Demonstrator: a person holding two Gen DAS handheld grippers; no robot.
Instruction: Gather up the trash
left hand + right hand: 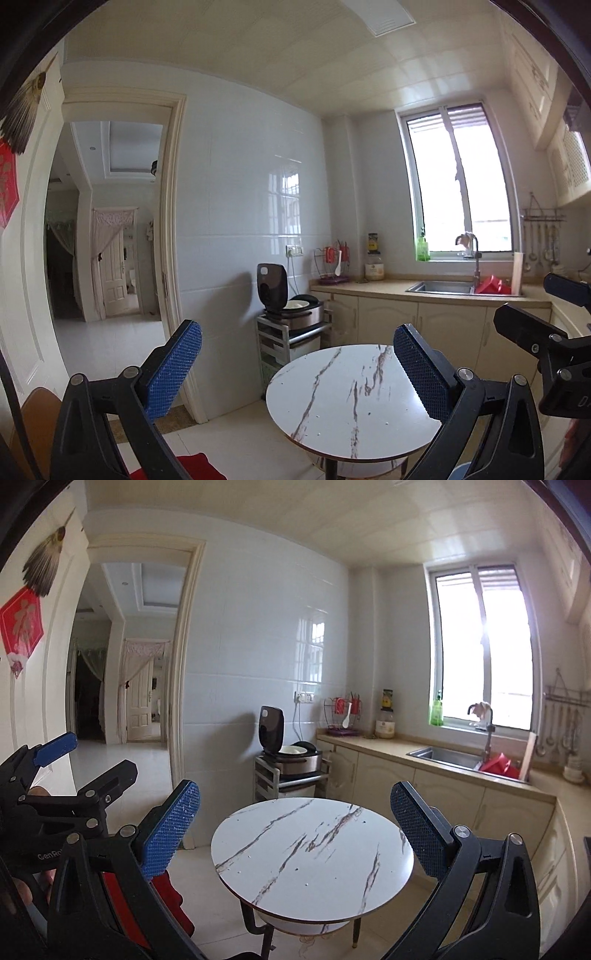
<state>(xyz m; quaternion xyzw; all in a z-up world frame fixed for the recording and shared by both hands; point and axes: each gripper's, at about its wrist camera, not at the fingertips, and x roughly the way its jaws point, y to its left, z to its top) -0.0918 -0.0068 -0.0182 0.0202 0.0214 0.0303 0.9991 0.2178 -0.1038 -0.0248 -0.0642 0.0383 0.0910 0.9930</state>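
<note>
1. Both grippers are held raised, in front of the round table (351,402), which sits at lower centre of each view. The fingers of the left gripper (297,365) are spread wide apart with nothing between them; the fingers of the right gripper (295,830) are likewise apart and empty.

2. No clear piece of trash can be made out. Only small specks are seen on the marble top at lower centre of the right view; whether these are crumbs or marks in the pattern cannot be told. A bin or bag is not visible either.

3. The step in hand is judged to be a search. The grippers should be tilted downward so that the floor (207,871), the lower shelf of the table and the area near the red object (166,897) at lower left are brought into view.

4. The counter (384,749) at right centre, beside the sink (439,757), should be scanned next, since loose items are likely to collect there.

5. The fingers should be kept apart until a target is centred between them.

6. The two grippers lie close together at the frame edges; they should be kept apart to avoid contact during turns.
</note>
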